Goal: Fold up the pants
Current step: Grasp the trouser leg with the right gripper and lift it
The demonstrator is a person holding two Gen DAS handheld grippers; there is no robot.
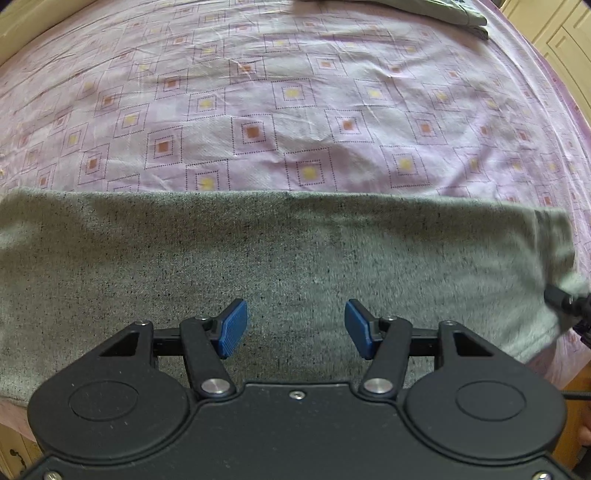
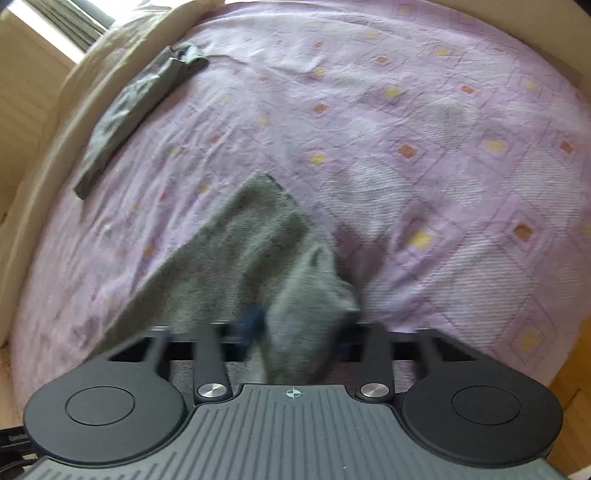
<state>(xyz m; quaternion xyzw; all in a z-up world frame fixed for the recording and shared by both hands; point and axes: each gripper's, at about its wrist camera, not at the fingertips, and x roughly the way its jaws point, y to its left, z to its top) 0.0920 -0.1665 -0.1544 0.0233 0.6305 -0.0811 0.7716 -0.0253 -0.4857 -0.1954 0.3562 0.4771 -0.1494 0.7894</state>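
Observation:
The grey knit pants [image 1: 280, 251] lie flat across the near edge of the bed. My left gripper [image 1: 295, 328] hovers over them, open, with its blue pads [image 1: 232, 328] apart and nothing between them. At the right edge of the left wrist view, my right gripper [image 1: 569, 302] holds the pants' end. In the right wrist view, my right gripper [image 2: 291, 332] is shut on a bunched end of the pants [image 2: 251, 258], lifted off the bed; the cloth hides most of its fingers.
The bed has a pink sheet [image 1: 295, 110] with square patterns. Another folded grey garment [image 2: 129, 110] lies at the far side of the bed, also seen in the left wrist view [image 1: 443, 14]. A beige bed frame [image 2: 44, 147] runs along the left.

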